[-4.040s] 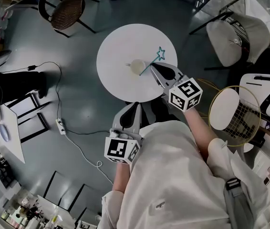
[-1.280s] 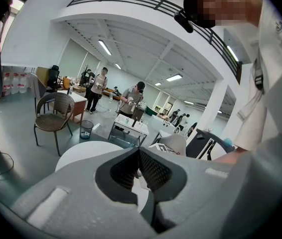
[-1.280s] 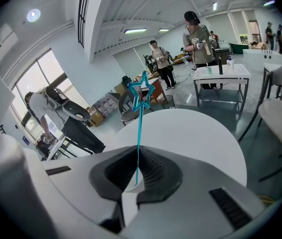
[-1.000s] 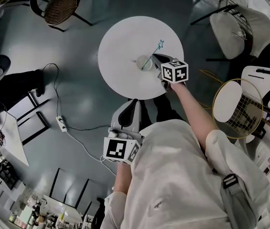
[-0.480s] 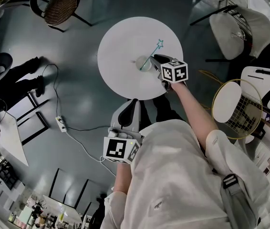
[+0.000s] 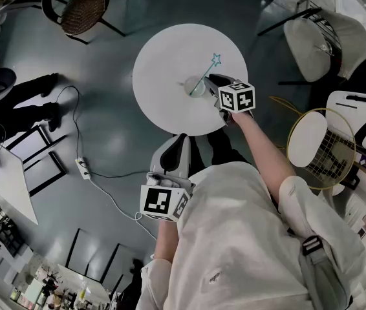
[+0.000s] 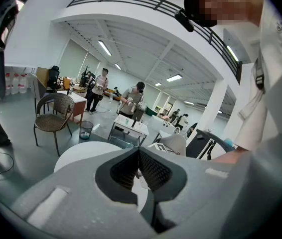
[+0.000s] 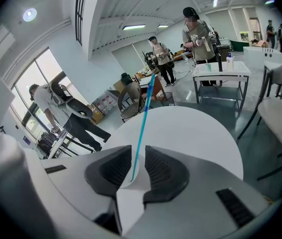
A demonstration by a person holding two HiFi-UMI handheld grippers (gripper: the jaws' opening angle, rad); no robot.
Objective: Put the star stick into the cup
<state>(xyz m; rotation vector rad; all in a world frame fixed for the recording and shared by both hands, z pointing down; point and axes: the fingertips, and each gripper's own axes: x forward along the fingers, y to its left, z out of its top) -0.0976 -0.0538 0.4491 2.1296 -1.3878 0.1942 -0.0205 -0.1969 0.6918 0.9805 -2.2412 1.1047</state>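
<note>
Release looked to be the step in hand, for the thin teal stick with a star-shaped outline at its tip [image 6: 204,77] stood with its lower end in the small white cup [image 6: 196,86] near the middle of the round white desk [image 6: 163,63], leaning so that the star hung out over the desk toward its far right edge. The right gripper [image 8: 137,156] sat just beside the cup with its jaws a little apart, the stick running up between the ribbed pads without either clearly pinching it. To finish well, I judged the person should widen those jaws evenly and draw the gripper straight back along its own line, low and slow, so neither pad brushed the shaft. The stick was long and the cup light, so a sideways nudge could tip the cup or flick the stick out. The left gripper [image 7: 139,151] hung well apart from the desk, near the person's body, its jaws closed on nothing, and could steady the cup if it rocked.
</note>
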